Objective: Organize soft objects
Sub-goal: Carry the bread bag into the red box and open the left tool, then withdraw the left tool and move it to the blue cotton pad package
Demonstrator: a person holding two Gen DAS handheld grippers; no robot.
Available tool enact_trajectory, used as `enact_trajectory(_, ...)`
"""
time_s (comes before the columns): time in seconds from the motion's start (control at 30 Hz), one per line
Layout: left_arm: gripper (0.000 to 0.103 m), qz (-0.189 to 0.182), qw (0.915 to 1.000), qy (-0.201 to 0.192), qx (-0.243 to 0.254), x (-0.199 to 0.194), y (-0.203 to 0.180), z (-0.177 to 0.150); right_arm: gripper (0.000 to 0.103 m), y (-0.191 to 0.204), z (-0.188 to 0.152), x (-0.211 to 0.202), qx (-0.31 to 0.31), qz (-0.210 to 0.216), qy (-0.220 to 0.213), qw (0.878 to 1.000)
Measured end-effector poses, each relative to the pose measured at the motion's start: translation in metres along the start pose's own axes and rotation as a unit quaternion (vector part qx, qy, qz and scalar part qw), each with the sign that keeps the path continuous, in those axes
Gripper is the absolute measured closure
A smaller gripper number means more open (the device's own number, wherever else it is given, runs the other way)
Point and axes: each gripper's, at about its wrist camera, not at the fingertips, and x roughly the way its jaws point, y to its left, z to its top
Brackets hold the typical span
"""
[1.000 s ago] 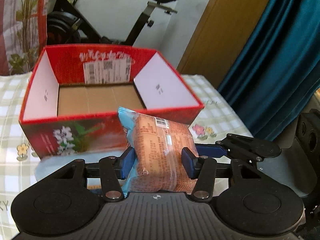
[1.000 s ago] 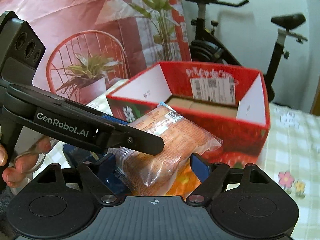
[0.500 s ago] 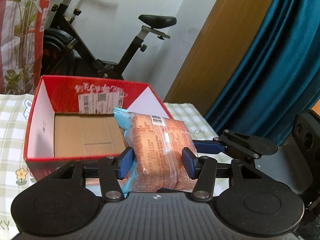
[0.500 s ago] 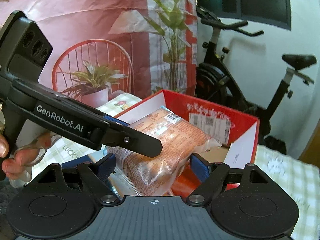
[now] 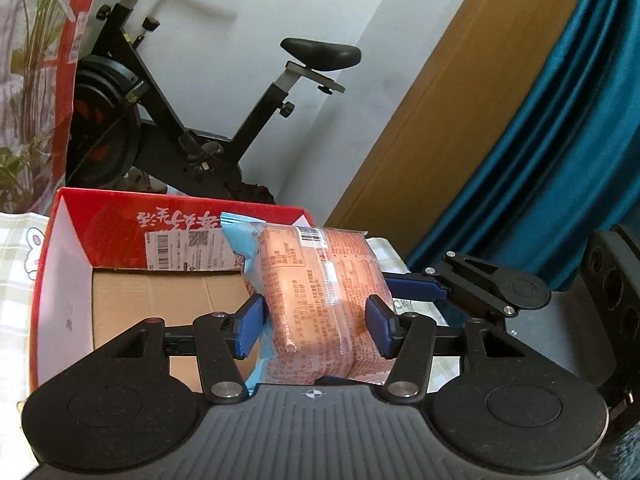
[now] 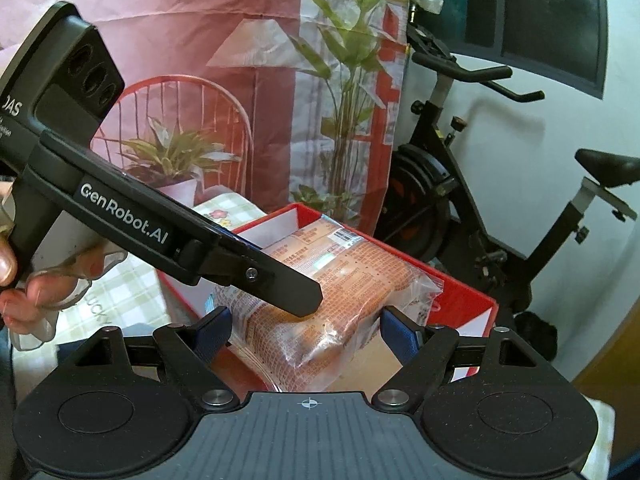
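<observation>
A bread packet [image 5: 316,280], orange with a light blue end, hangs in the air over the open red cardboard box [image 5: 112,224]. My left gripper [image 5: 314,328] has its blue pads on both sides of the packet, and its jaws are opening slightly. The right gripper's blue finger [image 5: 416,286] lies against the packet's right side. In the right wrist view the same packet [image 6: 352,280] sits between the pads of my right gripper [image 6: 308,334]. The left gripper's black finger [image 6: 280,284] crosses over it. Below the packet the box [image 6: 460,300] shows a bare brown floor.
The box stands on a checked tablecloth [image 5: 16,256]. An exercise bike [image 5: 192,128] stands behind the table, with a wooden door [image 5: 440,120] and teal curtain [image 5: 560,152] to the right. A plant-print hanging [image 6: 240,80] lies left. A hand [image 6: 8,272] holds the left gripper's handle.
Both grippers have risen and moved forward together with the packet. It was in front of the box's near wall and now hangs over the box's opening.
</observation>
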Motion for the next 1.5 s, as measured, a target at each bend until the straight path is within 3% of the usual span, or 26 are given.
enact_trajectory(0.5, 0.044, 0.012, 0.9965, 0.064, -0.052, 0.075, 0.038, 0.001, 0.025, -0.042, -0.015, 0.074, 0.0, 0.021, 0.087, 0.996)
enact_trajectory(0.83, 0.044, 0.022, 0.9946, 0.09, -0.047, 0.091, 0.037, -0.005, 0.029, -0.06, -0.017, 0.09, 0.02, 0.015, 0.113, 0.993)
enact_trajectory(1.03, 0.044, 0.036, 0.9956, 0.079, -0.033, 0.082, 0.03, -0.005, 0.028, -0.059, -0.017, 0.08, 0.021, 0.0, 0.112, 0.994)
enact_trajectory(1.27, 0.044, 0.108, 0.9931, 0.04, 0.02, 0.052, 0.022, -0.003, 0.028, -0.057, -0.02, 0.064, 0.046, -0.039, 0.099, 0.993)
enact_trajectory(1.4, 0.042, 0.176, 0.9817, 0.003, 0.073, 0.026, 0.015, -0.003, 0.023, -0.058, -0.025, 0.054, 0.092, -0.07, 0.076, 0.99)
enact_trajectory(1.5, 0.033, 0.215, 0.9717, -0.024, 0.094, 0.006, 0.013, -0.007, 0.014, -0.059, -0.03, 0.047, 0.123, -0.091, 0.058, 0.987)
